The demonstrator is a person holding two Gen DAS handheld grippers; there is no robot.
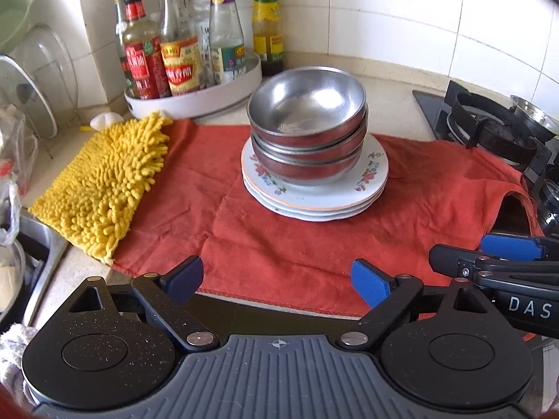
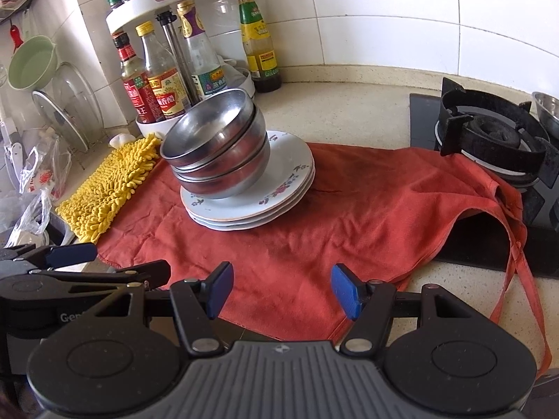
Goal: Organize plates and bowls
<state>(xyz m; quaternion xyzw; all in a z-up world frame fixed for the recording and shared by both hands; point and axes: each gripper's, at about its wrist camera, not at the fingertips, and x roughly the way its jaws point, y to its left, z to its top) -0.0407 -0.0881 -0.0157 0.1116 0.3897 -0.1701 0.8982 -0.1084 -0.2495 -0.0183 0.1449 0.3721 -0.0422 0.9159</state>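
Your left claw and right claw both hang released and empty, well short of the dishes. The steel bowls sit nested on the stacked plates on the red cloth covering the worktop. Stacking looks done, or not yet undone; next, approach the top bowl's rim squarely.

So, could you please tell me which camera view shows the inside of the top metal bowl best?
The left wrist view: it looks down into the top metal bowl, showing its whole inside, bottom included. In the right wrist view the bowl appears tilted and seen from the side, so only part of its inside shows.
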